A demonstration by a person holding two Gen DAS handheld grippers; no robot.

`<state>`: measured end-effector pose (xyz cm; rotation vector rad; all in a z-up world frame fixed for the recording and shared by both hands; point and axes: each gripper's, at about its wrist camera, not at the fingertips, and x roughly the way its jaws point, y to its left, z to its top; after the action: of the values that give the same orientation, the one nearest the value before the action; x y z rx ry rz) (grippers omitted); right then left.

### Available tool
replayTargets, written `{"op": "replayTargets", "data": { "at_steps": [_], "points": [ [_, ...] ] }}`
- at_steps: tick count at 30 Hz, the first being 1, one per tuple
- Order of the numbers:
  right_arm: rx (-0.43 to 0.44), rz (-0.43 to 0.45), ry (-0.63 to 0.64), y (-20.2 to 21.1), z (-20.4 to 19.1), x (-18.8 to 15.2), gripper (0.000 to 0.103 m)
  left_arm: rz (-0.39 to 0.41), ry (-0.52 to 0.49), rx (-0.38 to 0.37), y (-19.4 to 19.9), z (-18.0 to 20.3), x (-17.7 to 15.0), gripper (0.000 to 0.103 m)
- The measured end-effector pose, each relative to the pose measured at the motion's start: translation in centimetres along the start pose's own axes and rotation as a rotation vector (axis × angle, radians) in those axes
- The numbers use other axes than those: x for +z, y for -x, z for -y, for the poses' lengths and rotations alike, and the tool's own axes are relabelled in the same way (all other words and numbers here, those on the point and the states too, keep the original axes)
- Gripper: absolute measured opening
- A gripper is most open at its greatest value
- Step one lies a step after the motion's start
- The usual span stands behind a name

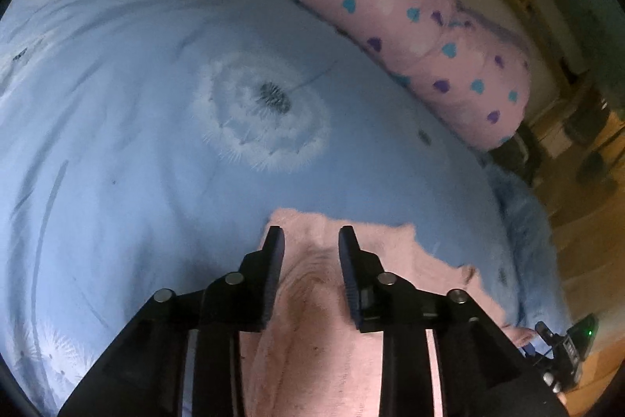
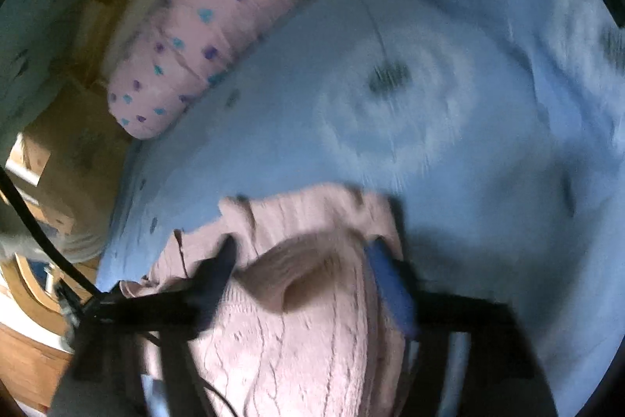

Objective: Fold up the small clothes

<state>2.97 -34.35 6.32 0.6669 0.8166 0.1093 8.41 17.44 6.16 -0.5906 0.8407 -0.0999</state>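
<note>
A small pink knit garment (image 1: 312, 331) lies on the blue dandelion-print bedcover (image 1: 136, 143), close under both cameras. My left gripper (image 1: 309, 235) hovers over its far edge. The two dark fingers stand a little apart, the cloth shows through the gap, and neither pad presses on it. The right wrist view is blurred. There my right gripper (image 2: 302, 249) stands wide open over the same garment (image 2: 297, 339). A raised fold of pink knit sits between the fingers, untouched by either pad.
A rolled pink blanket with blue and purple hearts (image 1: 410, 26) lies along the bed's far edge against a wooden frame (image 1: 547, 38). The wooden floor (image 1: 586, 221) shows past the bed's right side. A black device with a green light (image 1: 574, 342) sits at the lower right.
</note>
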Motion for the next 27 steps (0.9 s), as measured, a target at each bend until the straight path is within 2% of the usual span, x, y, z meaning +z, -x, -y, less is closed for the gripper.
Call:
{"op": "replayTargets", "data": {
  "at_steps": [3,5,8,12,14,16,19,24,27],
  "points": [
    [0.022,0.071,0.069,1.6,-1.3,0.3,0.086,0.04,-0.053,-0.014,1.1,1.1,0.0,0.021],
    [0.028,0.094,0.078,2.2,-1.6,0.3,0.088,0.062,-0.119,-0.001,1.5,2.2,-0.4,0.023],
    [0.019,0.089,0.044,2.2,-1.0,0.3,0.089,0.058,-0.203,0.027,1.4,3.5,-1.0,0.023],
    [-0.009,0.049,-0.046,1.3,0.7,0.1,0.089,-0.001,-0.254,0.05,0.5,4.1,-1.9,0.023],
    [-0.01,0.038,-0.088,1.2,1.3,-0.2,0.089,-0.038,-0.247,0.065,0.2,4.0,-2.3,0.023],
    [0.018,0.024,-0.132,1.6,1.5,-0.7,0.089,-0.076,-0.216,0.043,-0.1,3.6,-2.6,0.023],
    [0.044,0.03,-0.122,2.7,0.6,-1.6,0.089,-0.093,-0.173,0.03,0.0,3.4,-2.9,0.023],
    [-0.116,0.099,0.058,5.7,-3.8,-3.6,0.092,-0.053,-0.103,0.037,2.7,2.2,-4.8,0.023],
    [-0.153,0.117,0.194,7.4,-6.7,-5.5,0.093,-0.077,-0.048,0.019,4.0,0.8,-6.1,0.023]
  ]
}}
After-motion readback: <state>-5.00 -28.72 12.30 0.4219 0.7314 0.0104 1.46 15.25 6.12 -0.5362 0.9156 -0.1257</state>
